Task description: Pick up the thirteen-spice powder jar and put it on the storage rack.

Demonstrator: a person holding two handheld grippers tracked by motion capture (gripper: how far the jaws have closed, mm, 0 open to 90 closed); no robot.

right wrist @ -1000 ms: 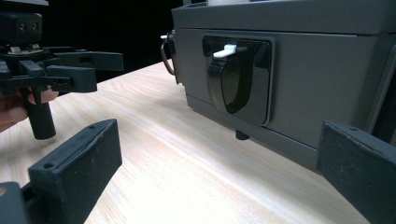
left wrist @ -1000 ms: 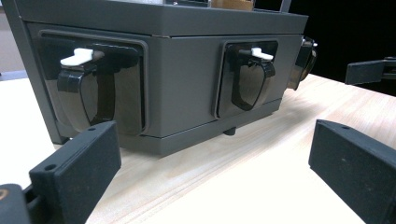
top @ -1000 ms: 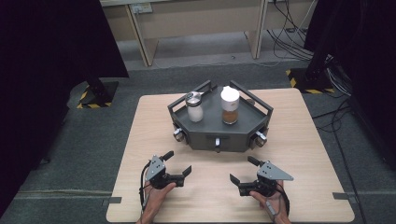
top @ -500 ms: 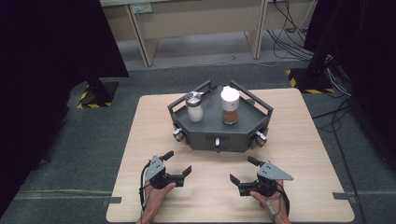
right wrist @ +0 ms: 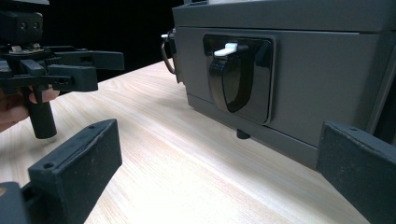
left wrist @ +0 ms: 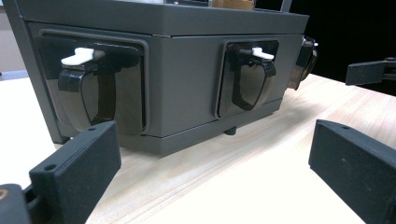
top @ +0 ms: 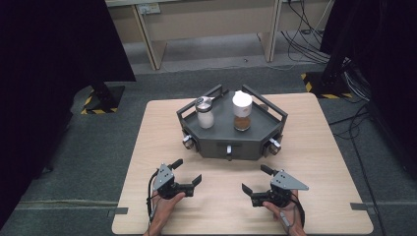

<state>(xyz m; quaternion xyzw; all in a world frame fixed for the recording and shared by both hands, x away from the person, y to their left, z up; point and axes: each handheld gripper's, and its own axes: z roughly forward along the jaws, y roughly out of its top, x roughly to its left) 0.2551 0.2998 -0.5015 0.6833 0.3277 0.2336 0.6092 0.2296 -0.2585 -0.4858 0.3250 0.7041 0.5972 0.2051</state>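
Light wood table (top: pixel 314 147), seen from the high view. A dark grey, many-sided box (top: pixel 231 142) sits at the table's centre, toward the far half, with a railed tray top.

On the tray: a small jar with a metal lid (top: pixel 204 113) at left, and a taller jar with a white cap and brown contents (top: pixel 241 111) at right. The two stand near each other, apart, both upright.

The box's near faces carry latches: one at the left corner (top: pixel 188 141), one at the middle (top: pixel 229 150), one at the right corner (top: pixel 273 145). In the left gripper view they show as glossy dark clasps in recessed frames, each with a small white tab on top (left wrist: pixel 252 74). The right gripper view shows one such clasp (right wrist: pixel 233 79) head-on.

Left tool (top: pixel 188 172): held in the person's hand at the near left of the table, jaws spread wide, nothing between them. It points toward the box and is well apart from it.

Right tool (top: pixel 255 179): held at the near right, jaws likewise spread wide and holding nothing. Also clear of the box.

The two tools sit side by side with bare table between them, each angled inward. In the right gripper view the left tool shows at far left with fingers (right wrist: pixel 14 109) around its handle.
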